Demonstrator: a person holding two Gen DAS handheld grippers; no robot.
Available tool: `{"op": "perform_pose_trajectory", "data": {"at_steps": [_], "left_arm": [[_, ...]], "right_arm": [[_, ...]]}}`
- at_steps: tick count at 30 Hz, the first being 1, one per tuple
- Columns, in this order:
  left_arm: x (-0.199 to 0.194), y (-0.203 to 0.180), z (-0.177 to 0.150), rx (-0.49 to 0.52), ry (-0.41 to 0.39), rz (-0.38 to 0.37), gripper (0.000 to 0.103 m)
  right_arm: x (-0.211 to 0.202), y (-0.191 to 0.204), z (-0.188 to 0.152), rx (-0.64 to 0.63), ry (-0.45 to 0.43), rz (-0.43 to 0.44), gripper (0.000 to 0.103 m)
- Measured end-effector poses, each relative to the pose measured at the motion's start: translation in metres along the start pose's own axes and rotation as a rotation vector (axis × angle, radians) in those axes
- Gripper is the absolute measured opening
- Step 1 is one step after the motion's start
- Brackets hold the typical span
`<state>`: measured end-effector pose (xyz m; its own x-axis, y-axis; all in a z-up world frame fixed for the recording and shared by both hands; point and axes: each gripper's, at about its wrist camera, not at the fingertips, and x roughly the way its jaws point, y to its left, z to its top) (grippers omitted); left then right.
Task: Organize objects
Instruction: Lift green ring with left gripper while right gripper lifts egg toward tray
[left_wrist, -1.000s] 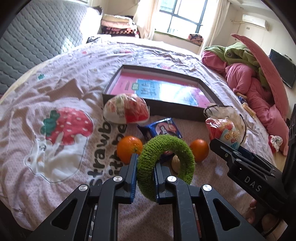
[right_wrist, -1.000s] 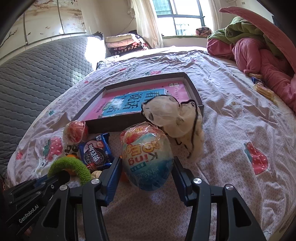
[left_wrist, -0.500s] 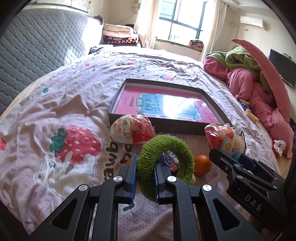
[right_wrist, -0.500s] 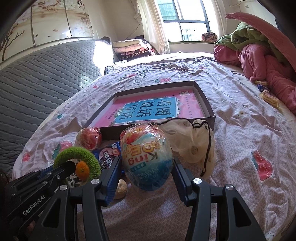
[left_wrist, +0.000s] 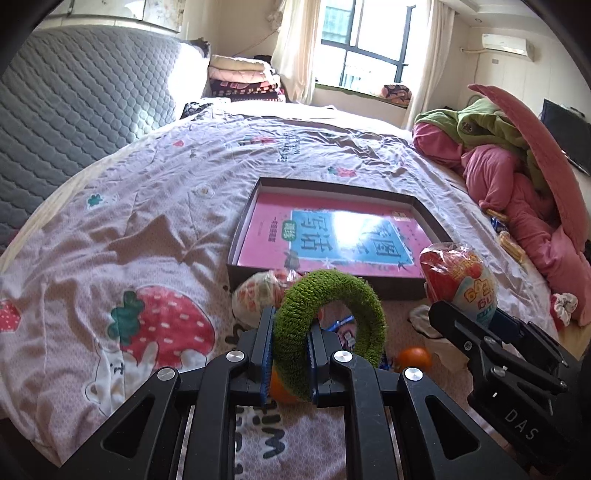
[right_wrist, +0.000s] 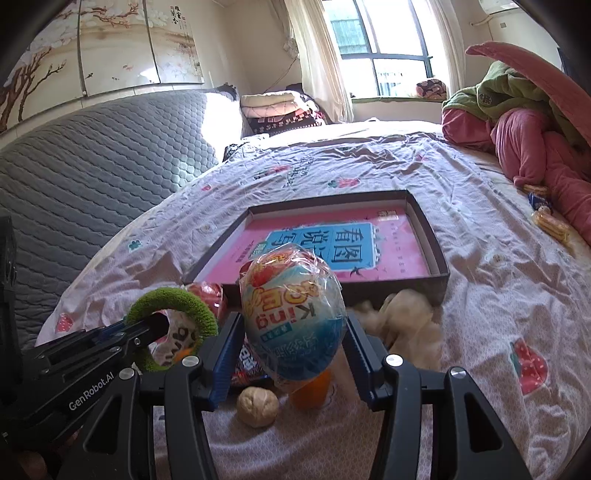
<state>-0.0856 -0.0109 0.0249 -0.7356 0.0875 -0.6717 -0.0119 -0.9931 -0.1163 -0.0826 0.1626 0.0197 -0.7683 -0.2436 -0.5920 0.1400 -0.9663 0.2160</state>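
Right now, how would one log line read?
left hand-held gripper: shut on green ring | right hand-held gripper: shut on wrapped egg | both above bed

1. A grey quilted headboard fills the upper left of the left wrist view.
2. Folded blankets are stacked at top centre, left of the window.
3. An air conditioner hangs at upper right.
4. A pink and green duvet heap lies at the right edge.
5. A dark TV shows at far right.
6. A painted blossom panel spans the upper left of the right wrist view.
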Motion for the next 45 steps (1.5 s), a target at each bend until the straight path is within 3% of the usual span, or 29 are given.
{"op": "perform_pose_trajectory", "data": {"at_steps": [16, 24, 45], "left_arm": [[0.018, -0.010, 0.026, 0.012, 0.005, -0.009, 0.015], [0.026, -0.021, 0.058, 0.009, -0.013, -0.037, 0.015], [0.041, -0.018, 0.112, 0.013, -0.043, -0.022, 0.015]], "right_arm": [[0.012, -0.014, 0.026, 0.009, -0.034, -0.038, 0.054], [0.013, -0.030, 0.043, 0.036, -0.059, -0.056, 0.054], [0.017, -0.049, 0.083, 0.030, -0.109, -0.120, 0.054]]}}
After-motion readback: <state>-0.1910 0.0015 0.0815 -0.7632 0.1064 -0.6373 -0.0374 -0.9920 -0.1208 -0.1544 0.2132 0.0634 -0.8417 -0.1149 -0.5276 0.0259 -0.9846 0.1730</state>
